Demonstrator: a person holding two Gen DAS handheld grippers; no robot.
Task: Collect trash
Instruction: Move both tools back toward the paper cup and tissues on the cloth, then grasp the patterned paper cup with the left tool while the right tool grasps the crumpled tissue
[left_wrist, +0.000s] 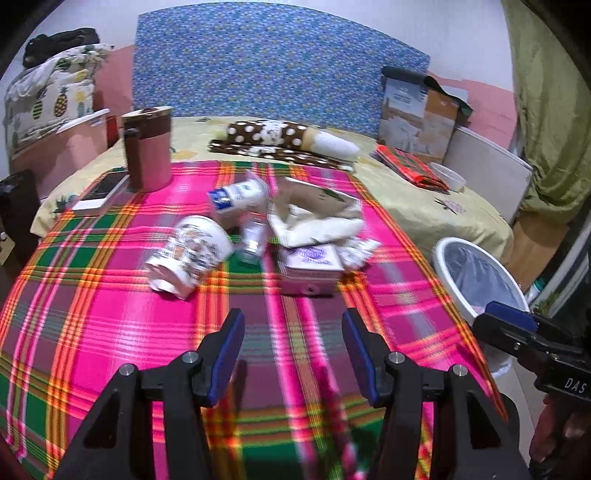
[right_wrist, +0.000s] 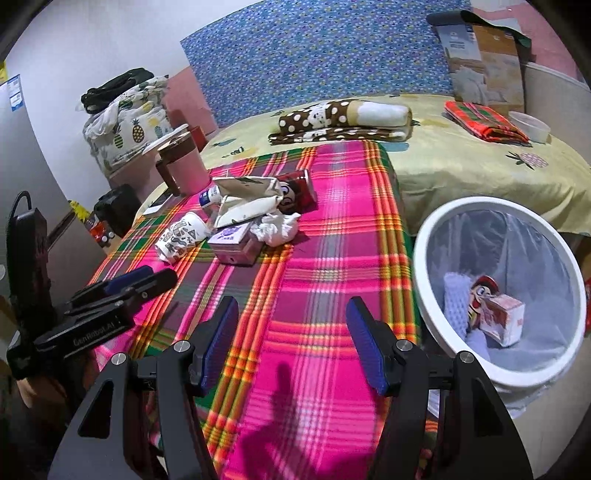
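A heap of trash lies mid-way along the pink plaid cloth (left_wrist: 110, 314): a patterned paper cup (left_wrist: 188, 254) (right_wrist: 181, 236) on its side, a plastic bottle (left_wrist: 240, 199), a torn paper bag (left_wrist: 317, 210) (right_wrist: 247, 201), a small pink box (left_wrist: 310, 269) (right_wrist: 234, 243), crumpled tissue (left_wrist: 358, 251) (right_wrist: 277, 227) and a red can (right_wrist: 297, 186). My left gripper (left_wrist: 293, 321) (right_wrist: 159, 277) is open and holds nothing, short of the pink box. My right gripper (right_wrist: 293, 306) (left_wrist: 517, 325) hovers open over the cloth, beside the white lined bin (right_wrist: 419, 254) (left_wrist: 441, 266), which holds a printed carton (right_wrist: 495, 314).
A pink tumbler with a brown lid (left_wrist: 147, 147) (right_wrist: 184, 166) and a phone (left_wrist: 103, 192) stand left of the heap. Behind lie a dotted folded blanket (left_wrist: 280, 140), a red plaid cloth (left_wrist: 410, 166), a white bowl (left_wrist: 448, 177) and a cardboard package (left_wrist: 417, 118).
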